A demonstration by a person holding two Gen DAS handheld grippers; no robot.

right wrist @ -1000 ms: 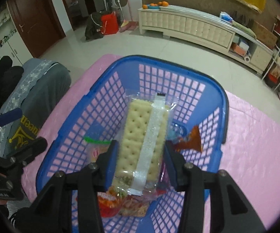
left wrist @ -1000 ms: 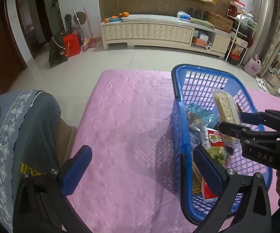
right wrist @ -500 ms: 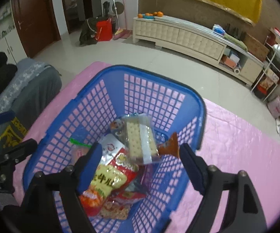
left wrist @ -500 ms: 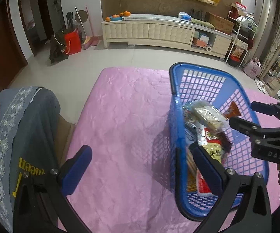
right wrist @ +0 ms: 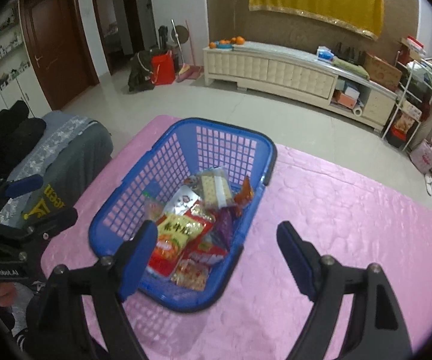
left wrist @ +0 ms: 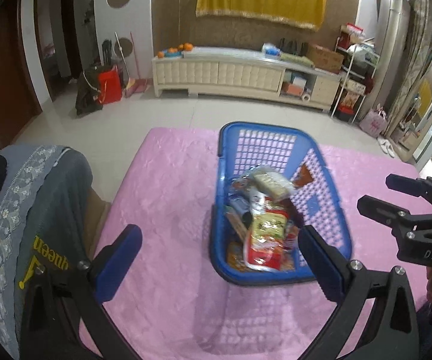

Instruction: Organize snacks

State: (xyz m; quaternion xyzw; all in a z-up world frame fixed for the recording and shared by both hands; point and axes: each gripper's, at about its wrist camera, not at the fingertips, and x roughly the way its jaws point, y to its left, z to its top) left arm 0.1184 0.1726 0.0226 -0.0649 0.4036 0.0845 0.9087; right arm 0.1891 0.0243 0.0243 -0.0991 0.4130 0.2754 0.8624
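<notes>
Blue plastic basket point(left wrist: 278, 277) sits toward the far edge of the pink mat point(left wrist: 168, 210), heaped with packets, a cracker pack point(left wrist: 271, 180) on top; no loose snacks show on the mat, so sorting looks nearly done. The left gripper point(left wrist: 218, 259) is spread wide and empty, short of the basket.

From the right wrist, the right gripper point(right wrist: 217, 253) gapes empty above the basket's near corner point(right wrist: 186, 301), the crackers point(right wrist: 216, 189) lying apart beyond it.

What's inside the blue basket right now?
The blue basket holds a heap of snack packets: a clear cracker pack on top at the far end, a yellow and red bag nearer. Packets lower in the heap are mostly covered.
</notes>
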